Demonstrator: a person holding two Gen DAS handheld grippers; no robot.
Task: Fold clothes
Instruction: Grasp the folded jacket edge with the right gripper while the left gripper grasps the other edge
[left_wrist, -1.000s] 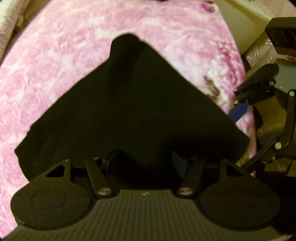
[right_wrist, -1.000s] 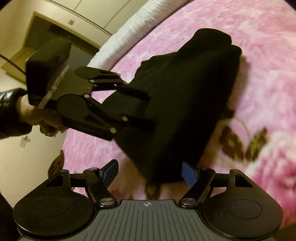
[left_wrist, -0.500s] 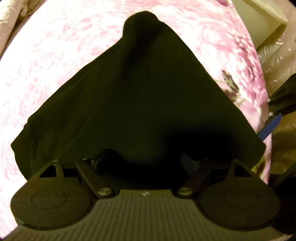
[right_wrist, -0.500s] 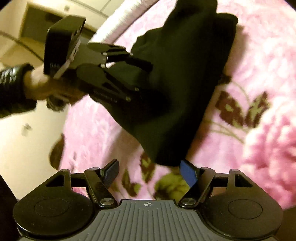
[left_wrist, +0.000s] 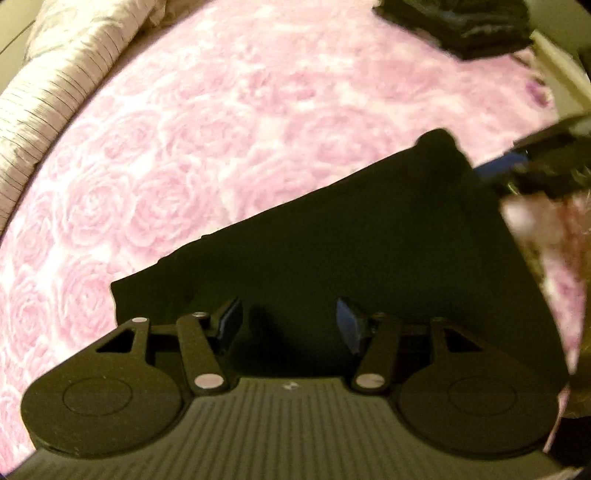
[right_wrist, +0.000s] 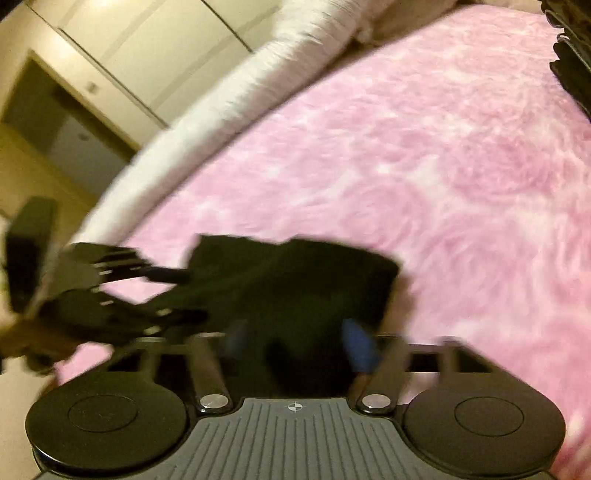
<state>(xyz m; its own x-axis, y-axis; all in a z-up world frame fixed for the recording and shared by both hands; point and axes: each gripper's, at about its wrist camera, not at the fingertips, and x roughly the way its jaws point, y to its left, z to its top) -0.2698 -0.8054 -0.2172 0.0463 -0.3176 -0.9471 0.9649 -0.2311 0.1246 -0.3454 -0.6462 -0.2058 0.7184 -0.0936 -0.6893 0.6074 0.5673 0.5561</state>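
Now both grippers, left (left_wrist: 288, 325) and right (right_wrist: 295, 343), spread over black garment (left_wrist: 369, 258) (pink blanket (left_wrist: 221, 147) beyond).

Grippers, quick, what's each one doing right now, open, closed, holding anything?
Left gripper: open, fingers wide, black garment lying between them, not clamped.
Right gripper: fingers apart around the garment's edge, but the view is blurred; grip cannot be told.

Garment (left_wrist: 369, 266): on the blanket (left_wrist: 258, 129), spread ahead of both grippers.
Left gripper (left_wrist: 288, 325): over the garment's near edge, cloth between its fingers.
Right gripper (right_wrist: 295, 343): at the garment's opposite end, right of the left gripper.
Clothes pile (left_wrist: 458, 26): far right on the blanket, well apart from the garment.
Pillow (left_wrist: 48, 96): along the blanket's left edge.
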